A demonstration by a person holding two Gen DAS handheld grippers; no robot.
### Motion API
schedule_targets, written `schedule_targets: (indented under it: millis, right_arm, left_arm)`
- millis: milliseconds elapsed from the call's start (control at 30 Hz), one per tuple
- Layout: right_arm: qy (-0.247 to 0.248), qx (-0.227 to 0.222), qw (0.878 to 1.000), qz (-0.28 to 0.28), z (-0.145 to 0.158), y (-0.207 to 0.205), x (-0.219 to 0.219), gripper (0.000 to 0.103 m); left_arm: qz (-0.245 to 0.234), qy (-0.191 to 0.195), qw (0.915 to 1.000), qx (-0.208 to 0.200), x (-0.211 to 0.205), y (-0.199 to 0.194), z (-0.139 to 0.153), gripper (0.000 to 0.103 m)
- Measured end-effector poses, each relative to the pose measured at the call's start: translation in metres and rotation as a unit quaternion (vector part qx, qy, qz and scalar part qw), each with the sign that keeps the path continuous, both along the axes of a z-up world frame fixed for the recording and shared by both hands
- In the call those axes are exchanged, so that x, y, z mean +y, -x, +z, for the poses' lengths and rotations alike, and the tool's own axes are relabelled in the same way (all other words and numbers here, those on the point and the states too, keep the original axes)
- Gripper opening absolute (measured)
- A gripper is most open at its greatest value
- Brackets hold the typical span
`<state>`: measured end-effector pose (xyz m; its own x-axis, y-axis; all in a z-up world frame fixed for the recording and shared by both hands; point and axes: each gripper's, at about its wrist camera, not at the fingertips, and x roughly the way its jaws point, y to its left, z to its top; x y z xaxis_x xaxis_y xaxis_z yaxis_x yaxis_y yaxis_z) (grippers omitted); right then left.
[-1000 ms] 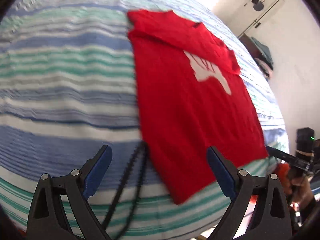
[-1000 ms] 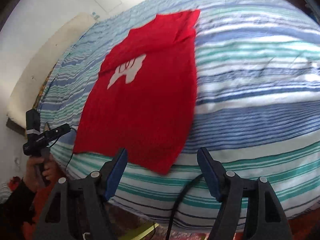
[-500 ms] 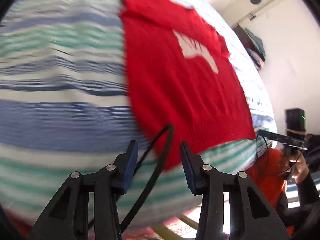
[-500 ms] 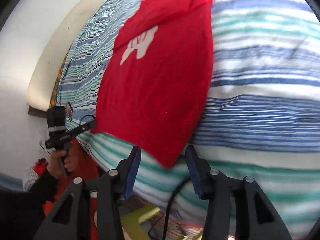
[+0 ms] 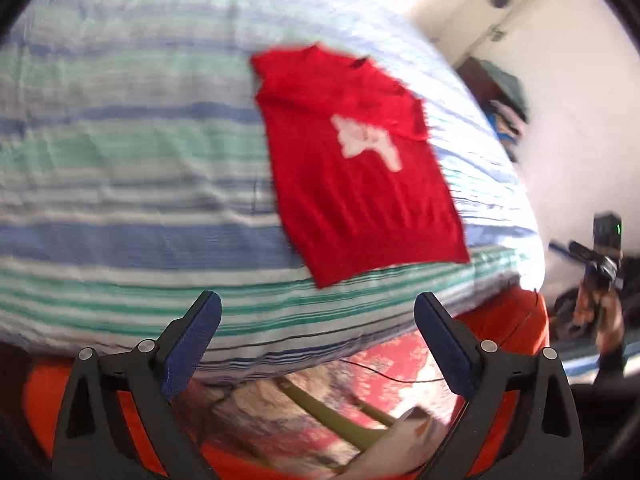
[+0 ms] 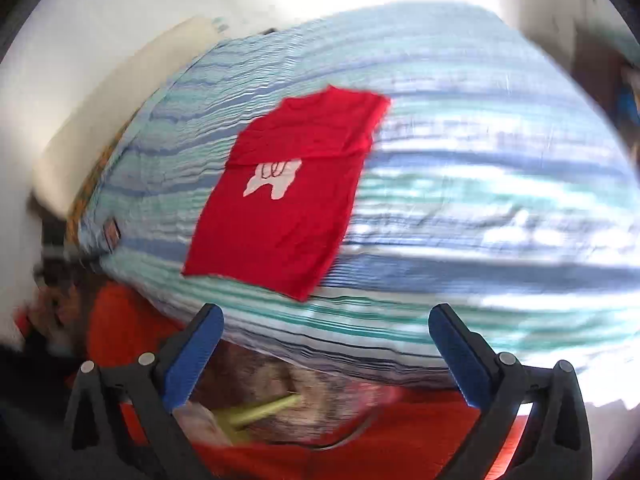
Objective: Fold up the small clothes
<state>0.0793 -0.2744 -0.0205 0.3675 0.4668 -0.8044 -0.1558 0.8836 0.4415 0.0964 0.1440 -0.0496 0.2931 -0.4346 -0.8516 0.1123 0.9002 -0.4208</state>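
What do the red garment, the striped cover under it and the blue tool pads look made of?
Red garment with white motif: looks like knitted fabric, matte; a ribbed band seems to run along the hem, though blur leaves it uncertain. Striped blue, green and white bed cover: woven cloth, finely wrinkled, matte. Blue pads on the left tool's fingers: probably rubber or foam, dull and finely textured.

Left tongs [image 5: 318, 336] spread wide, right tongs [image 6: 326, 350] likewise, both empty

Both wrist views look from off the near edge of the bed [image 5: 120, 184], facing across it from a little way back, left angled rightward, right leftward, sharing the red top [image 5: 360, 184] [image 6: 276, 200] and striped cover
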Motion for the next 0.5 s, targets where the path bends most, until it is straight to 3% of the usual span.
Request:
schedule_targets:
  millis: [67, 133, 300, 433, 500]
  right_arm:
    - [-0.111, 0.033, 0.992, -0.057, -0.028, -0.012, -0.006, 0.100]
    - [-0.157, 0.053, 0.982, -0.092, -0.044, -0.017, -0.006, 0.100]
    - [-0.152, 0.104, 0.980, -0.074, -0.078, -0.031, 0.015, 0.100]
    - [-0.194, 0.131, 0.971, -0.045, -0.124, -0.044, 0.027, 0.098]
    - [-0.159, 0.143, 0.976, -0.049, -0.149, -0.055, 0.038, 0.094]
  left_arm:
    - [0.016, 0.030, 0.9990, 0.028, -0.009, -0.008, -0.014, 0.094]
    - [0.024, 0.038, 0.9986, 0.029, -0.012, -0.010, -0.020, 0.094]
    - [0.027, 0.038, 0.9982, 0.038, -0.025, -0.025, -0.057, 0.093]
    - [0.001, 0.025, 0.9980, 0.059, -0.045, -0.042, -0.097, 0.082]
    - [0.001, 0.005, 0.9983, 0.058, -0.049, -0.045, -0.110, 0.082]
